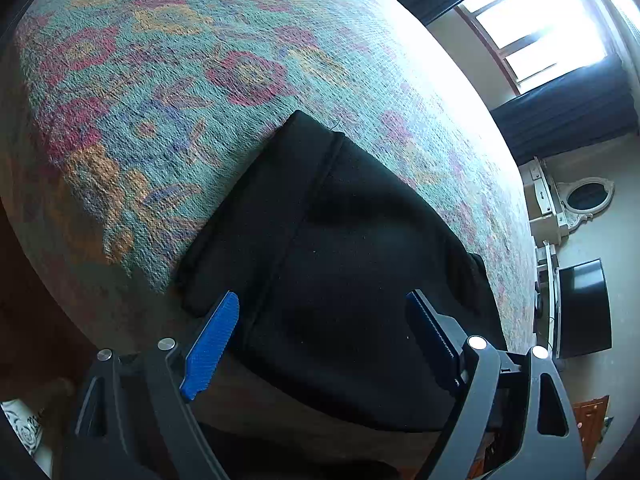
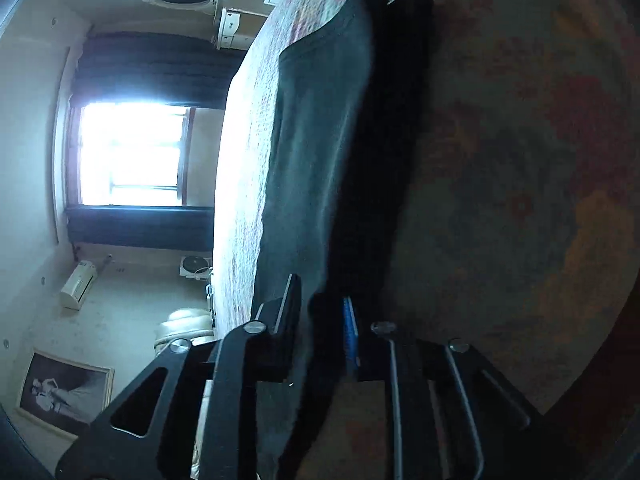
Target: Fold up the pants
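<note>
Over rug [image 1: 160, 80]: left hand-held gripper [image 1: 324, 312] wide apart (empty); right hand-held gripper [image 2: 320, 312] pinching pants [image 1: 340, 240]

text: none showing legibly | labels/brands/numbers: none reading in either wrist view | framed picture [image 2: 66, 394] at 8 o'clock in the right wrist view: showing figures only, carrying no lettering

Your right gripper [image 2: 320, 312] has its black fingers closed on a fold of the dark black fabric pants [image 2: 320, 152], which stretch away over the faded floral woven bedspread [image 2: 520, 160].
</note>
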